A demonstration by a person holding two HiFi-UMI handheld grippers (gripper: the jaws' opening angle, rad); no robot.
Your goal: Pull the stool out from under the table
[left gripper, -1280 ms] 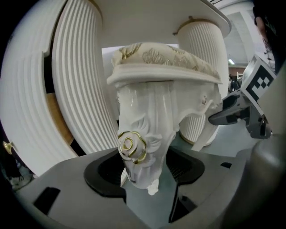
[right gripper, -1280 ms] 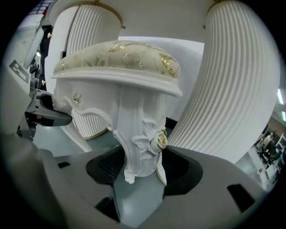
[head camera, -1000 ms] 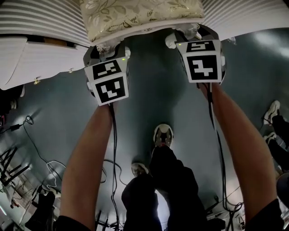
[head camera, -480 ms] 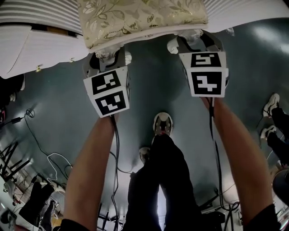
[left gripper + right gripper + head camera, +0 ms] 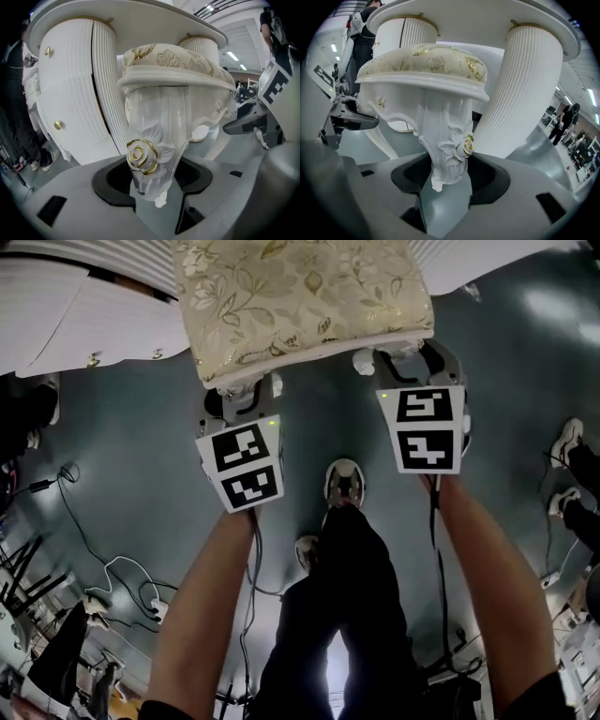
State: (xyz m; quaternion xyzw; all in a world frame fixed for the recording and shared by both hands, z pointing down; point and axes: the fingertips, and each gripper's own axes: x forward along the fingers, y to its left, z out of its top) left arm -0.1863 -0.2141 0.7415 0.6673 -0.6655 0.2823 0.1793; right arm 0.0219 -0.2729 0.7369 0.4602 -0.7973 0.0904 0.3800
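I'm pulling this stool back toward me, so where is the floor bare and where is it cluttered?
Bare floor lies between the stool and your shoes. Cables crowd the lower left; other people's shoes sit at the right edge.

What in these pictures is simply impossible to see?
- Legs of the stool, head view: hidden under its cushion.
- Full shape of the table, head view: cut off by the upper edge.
- The stool's feet, both gripper views: hidden behind the bodies of the left gripper and right gripper.
- Distant people, right gripper view: too small to describe.
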